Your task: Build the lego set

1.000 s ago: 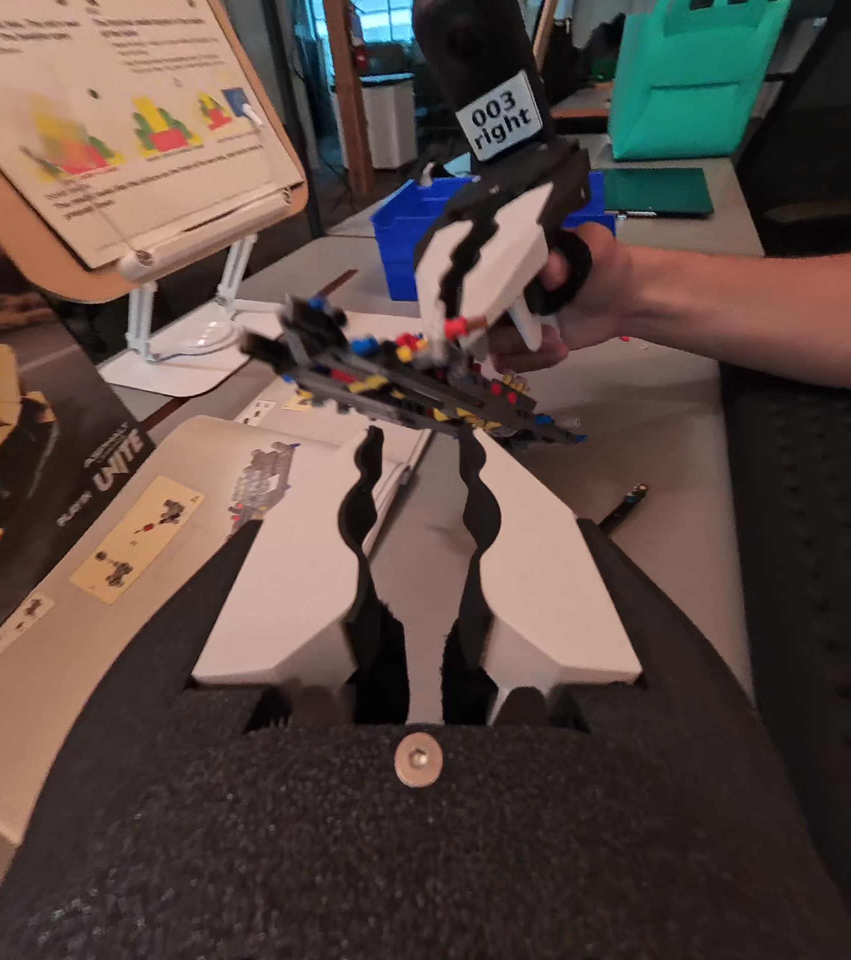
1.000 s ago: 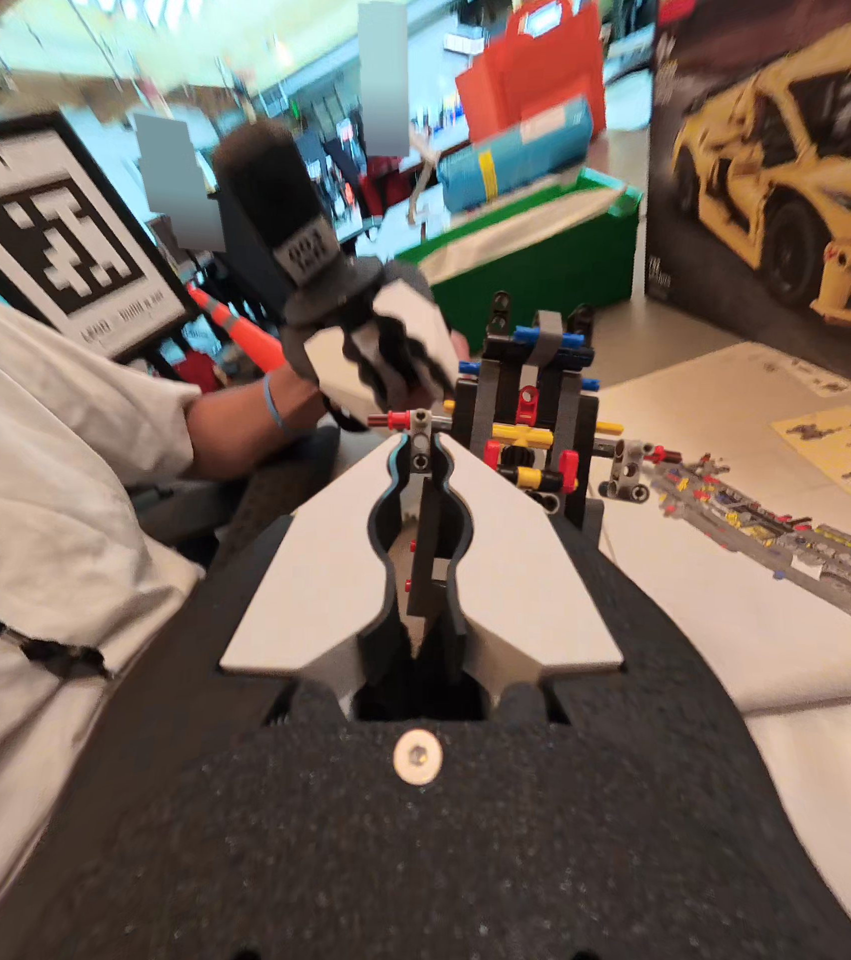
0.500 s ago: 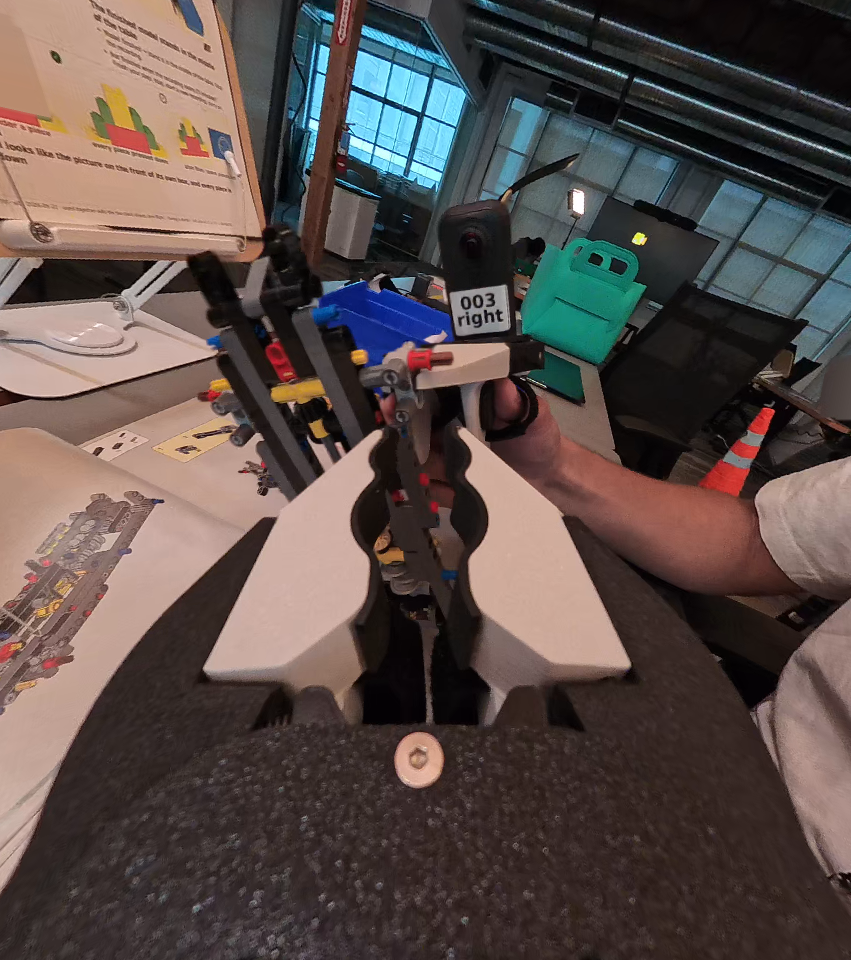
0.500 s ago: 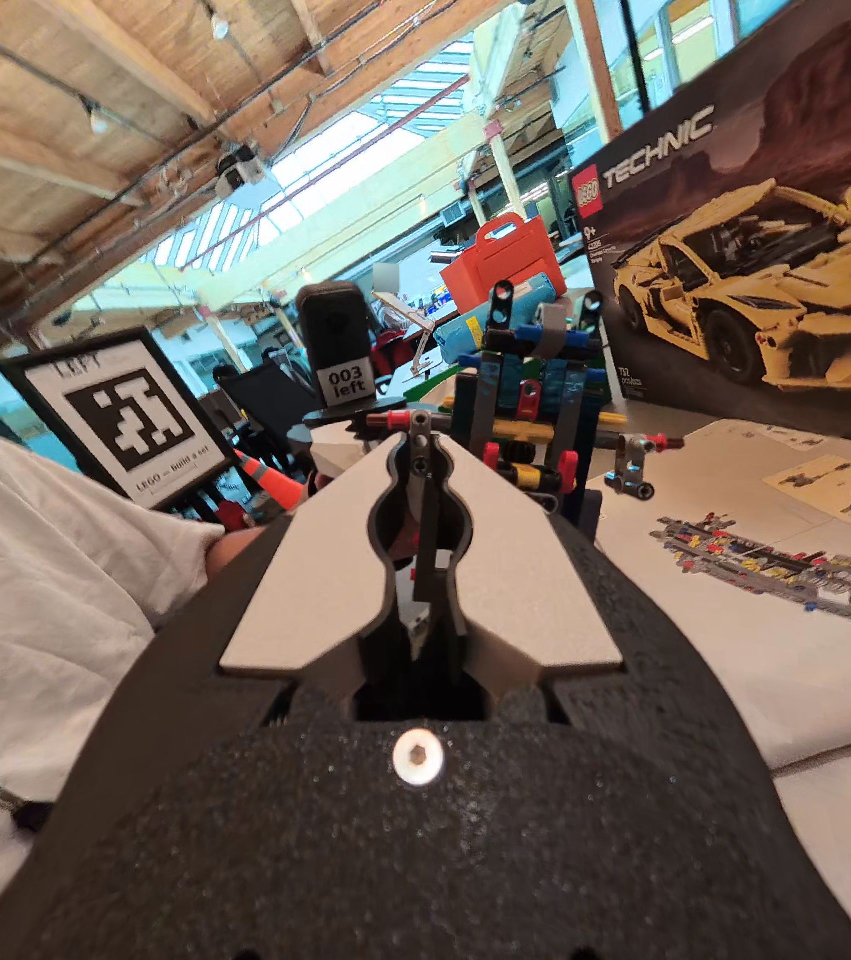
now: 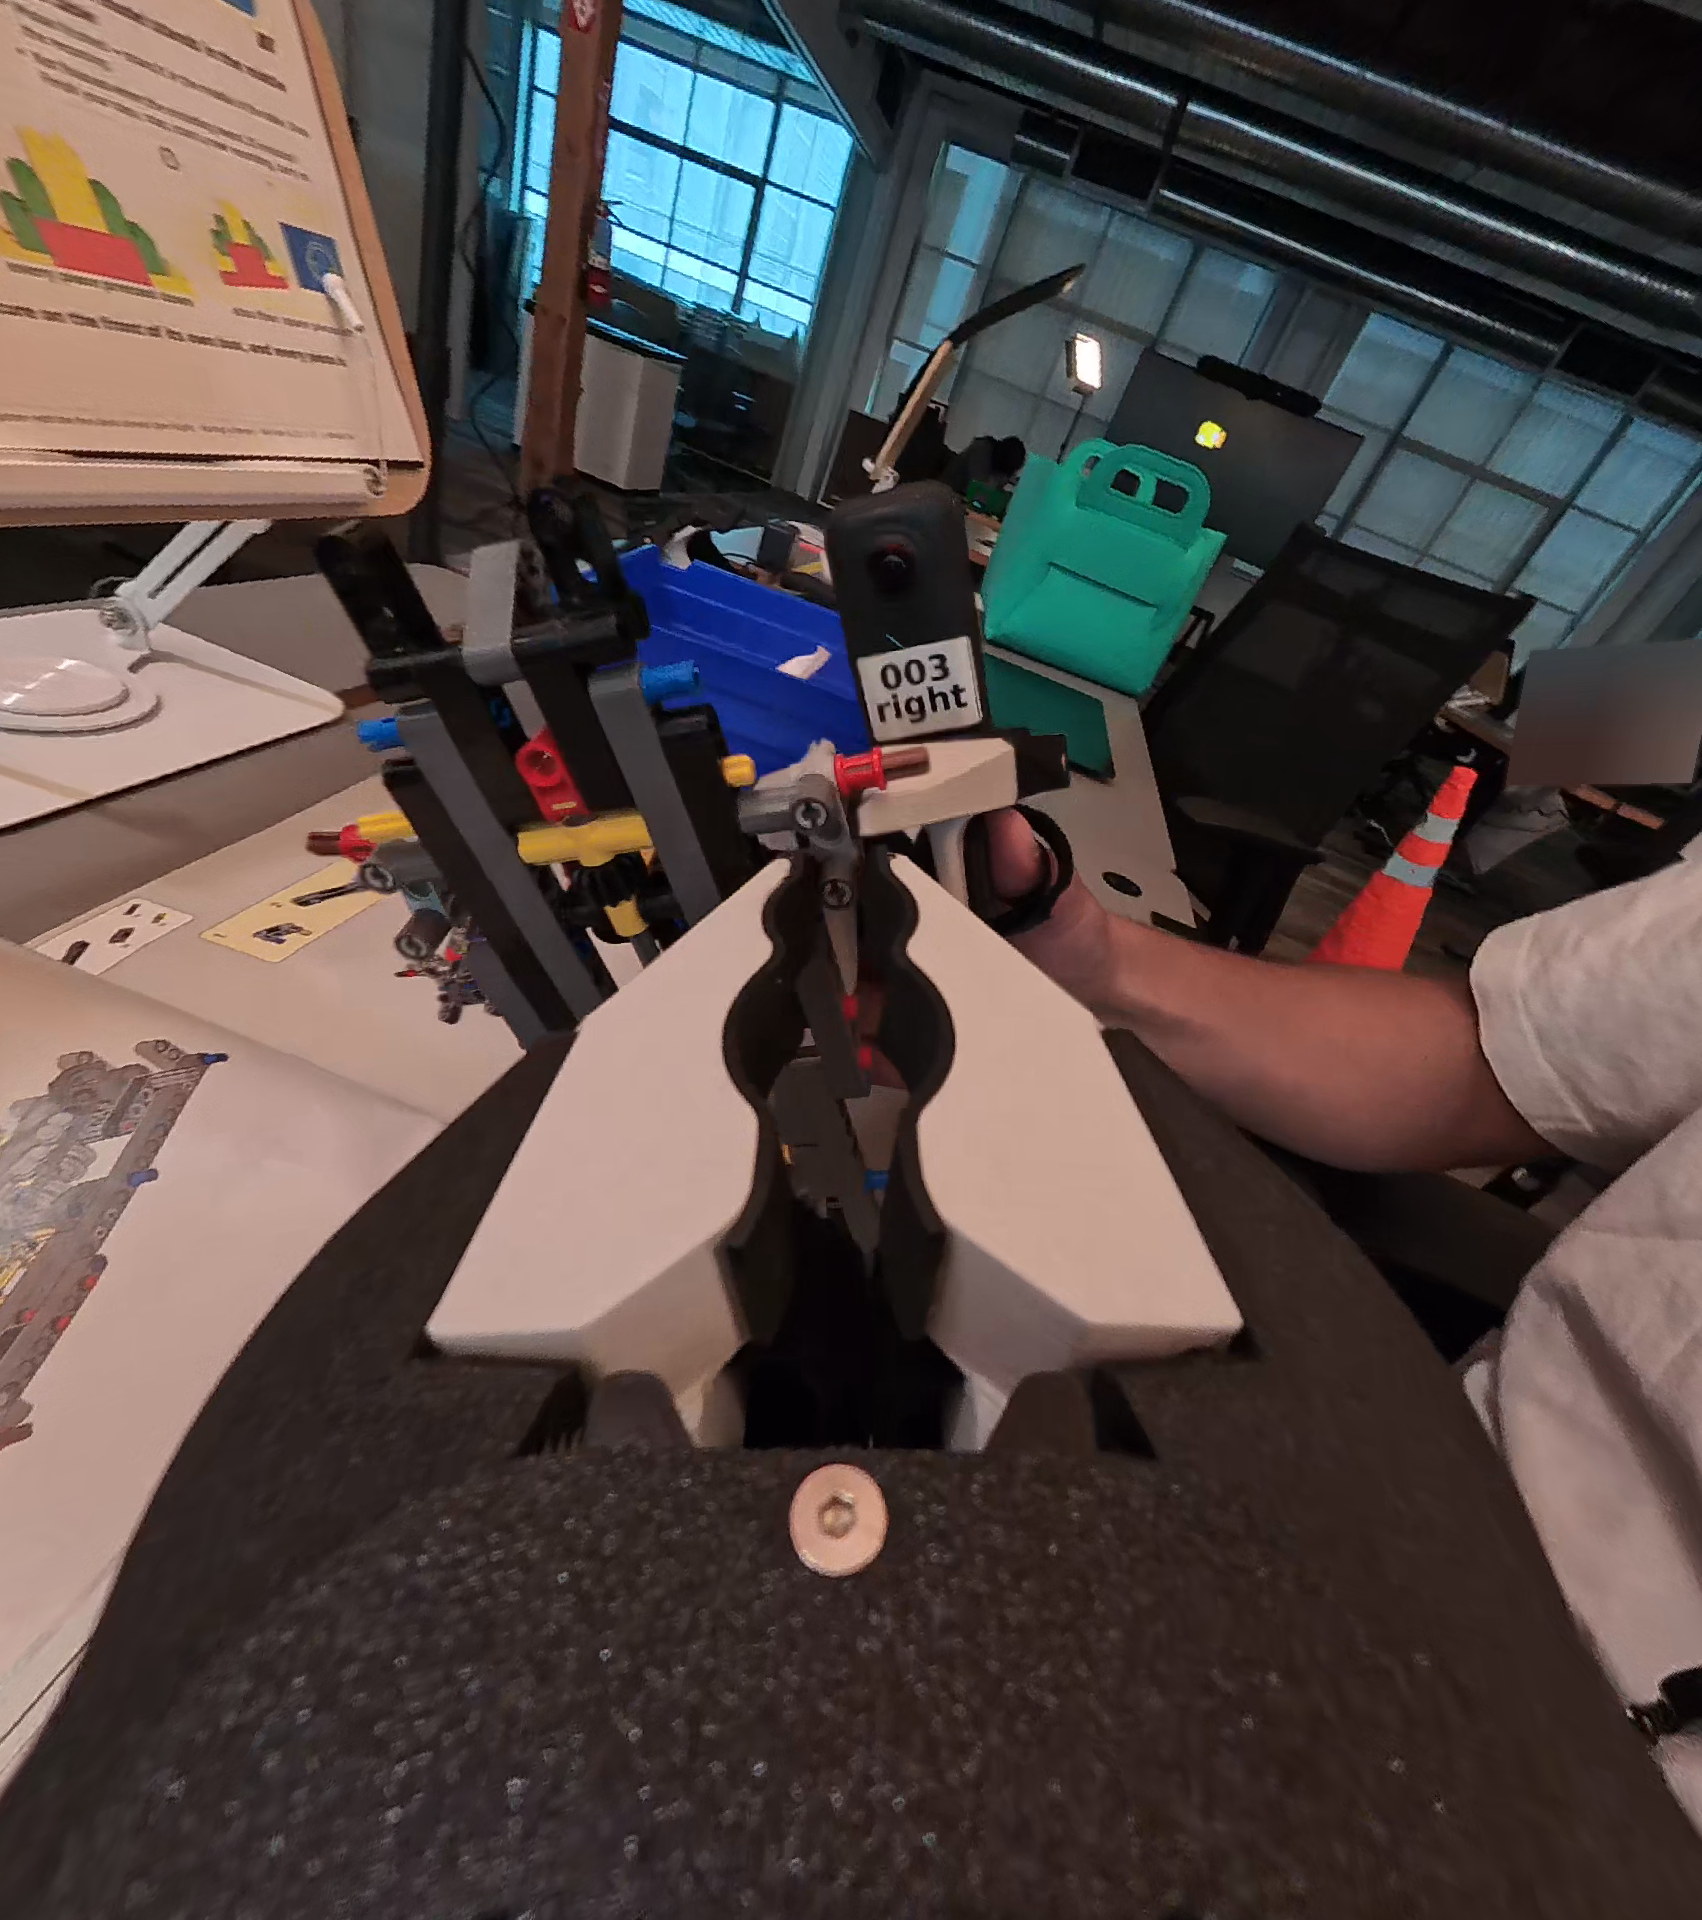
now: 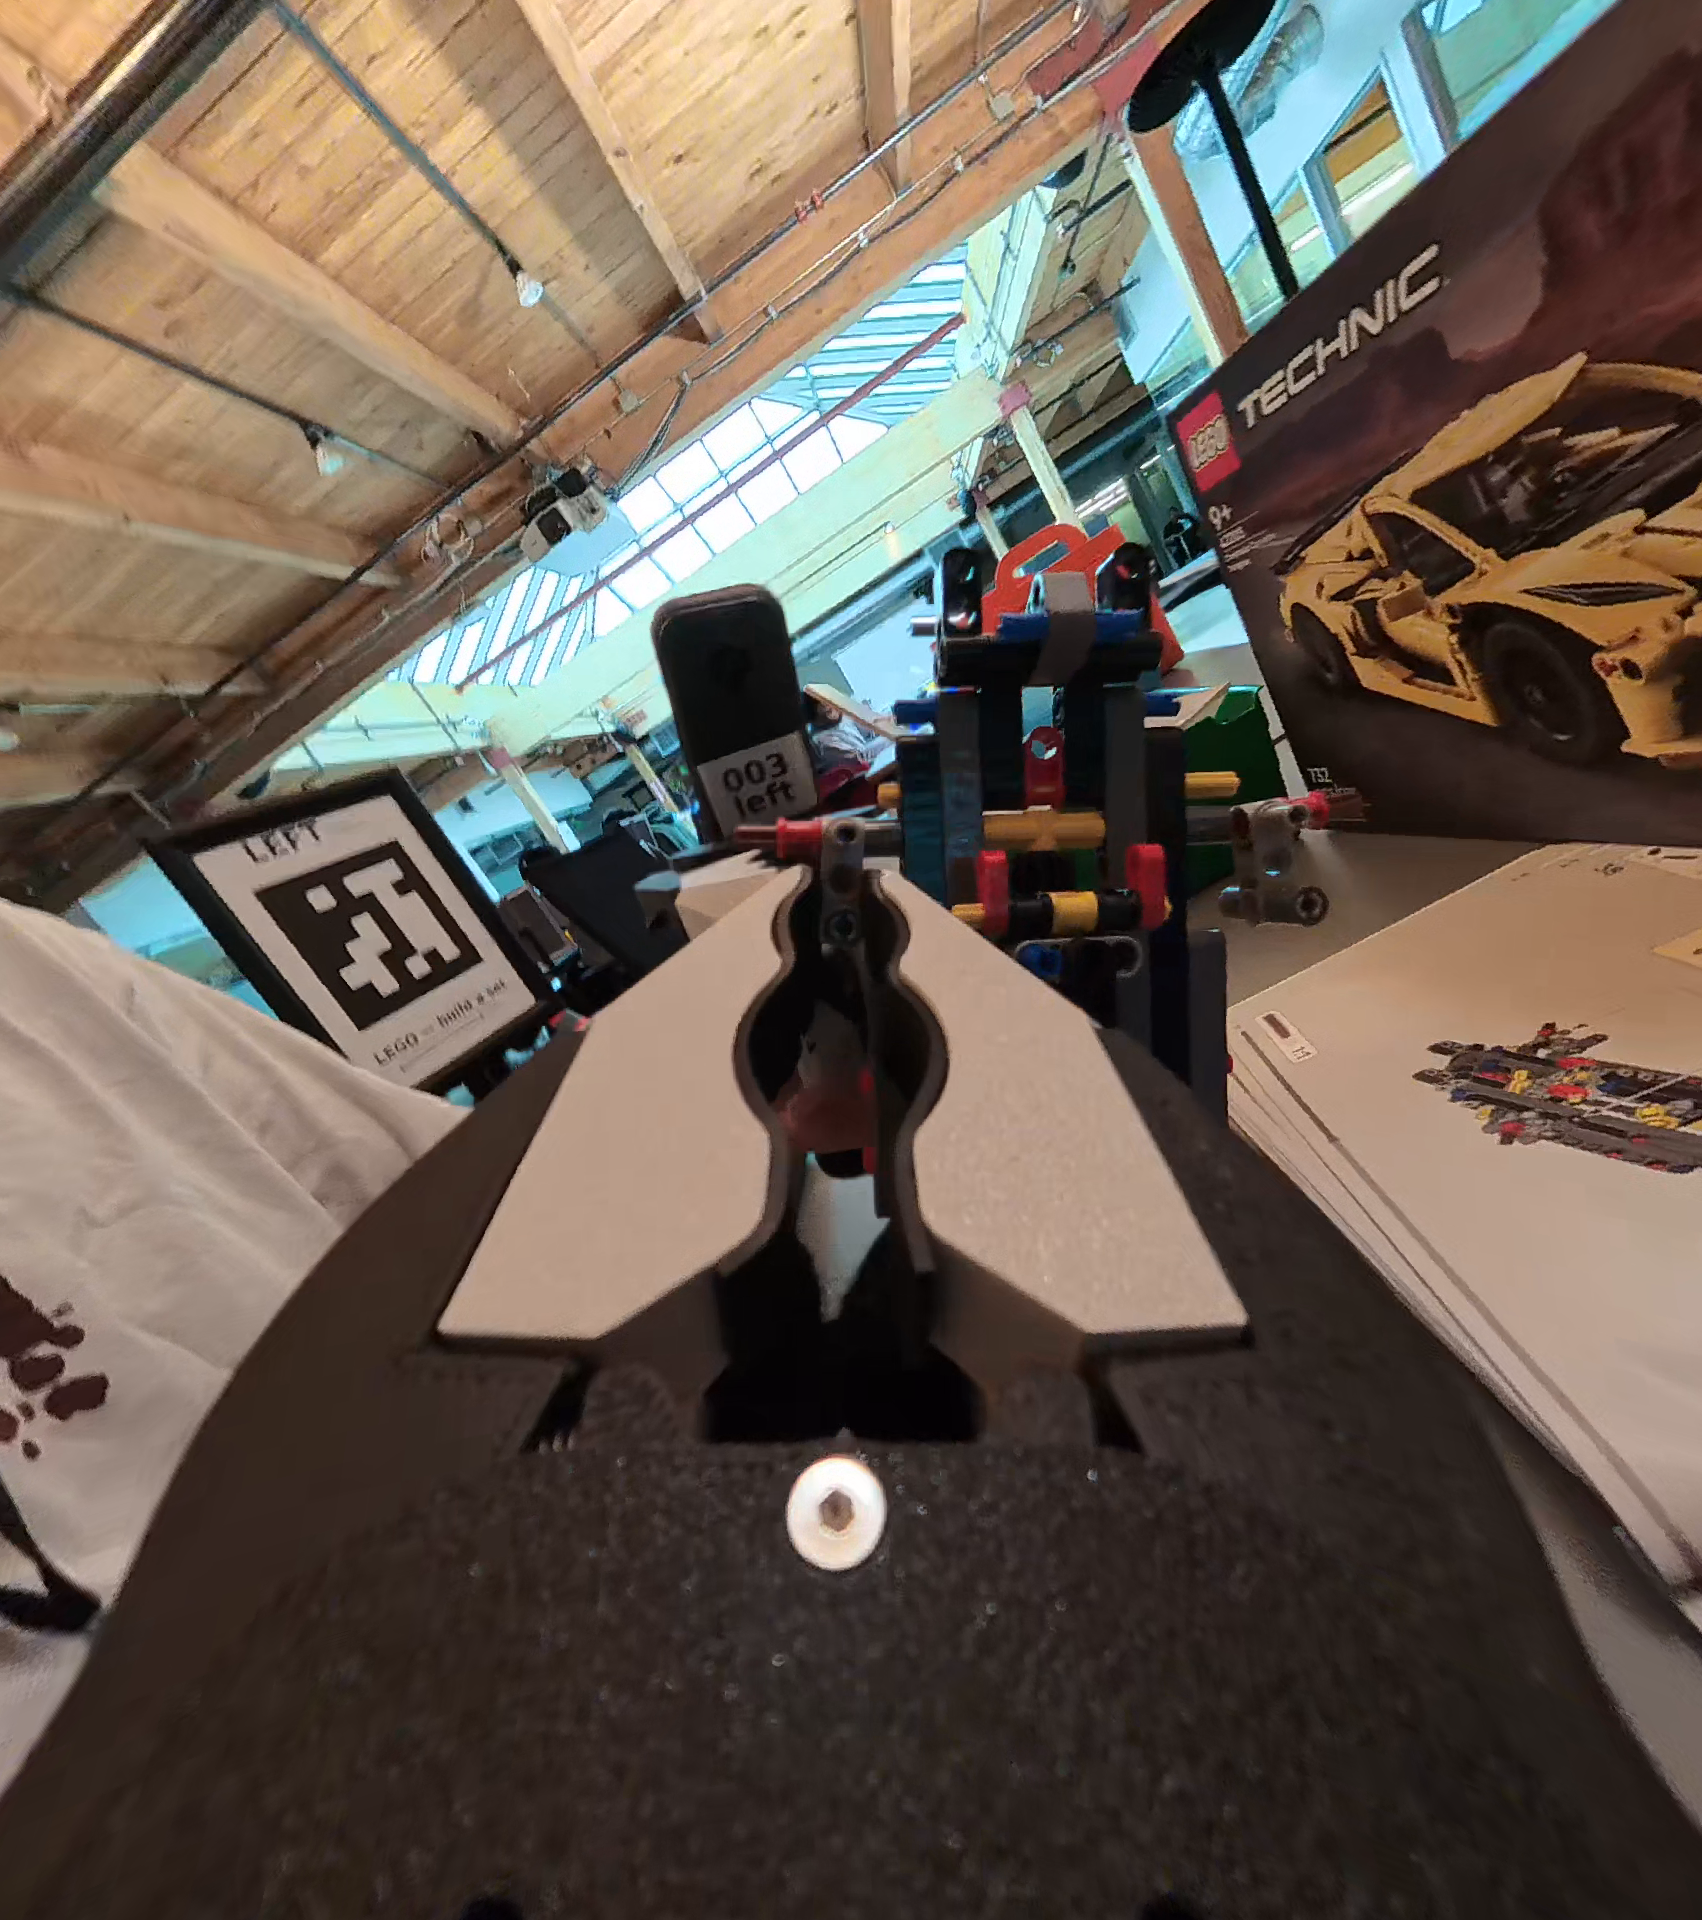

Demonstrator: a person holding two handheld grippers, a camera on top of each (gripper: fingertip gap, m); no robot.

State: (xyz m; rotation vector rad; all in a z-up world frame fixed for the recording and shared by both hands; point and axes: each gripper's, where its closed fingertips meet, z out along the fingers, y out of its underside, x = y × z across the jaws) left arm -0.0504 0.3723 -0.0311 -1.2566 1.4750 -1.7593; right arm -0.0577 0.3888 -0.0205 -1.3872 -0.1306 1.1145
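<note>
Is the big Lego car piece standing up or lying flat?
Standing up. The Lego frame has its long beams pointing upward, held off the table by the left gripper and right gripper, both shut on it.

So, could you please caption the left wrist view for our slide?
Both grippers' fingers clamp the upright lego chassis above the open instruction booklet.

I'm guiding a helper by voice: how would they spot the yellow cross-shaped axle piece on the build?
Start at the upright lego frame of black and grey beams, shut in both the left gripper and the right gripper. Halfway up, a yellow cross-shaped connector spans two beams. It sits just below the red piece, above a second, plain yellow bar.
</note>
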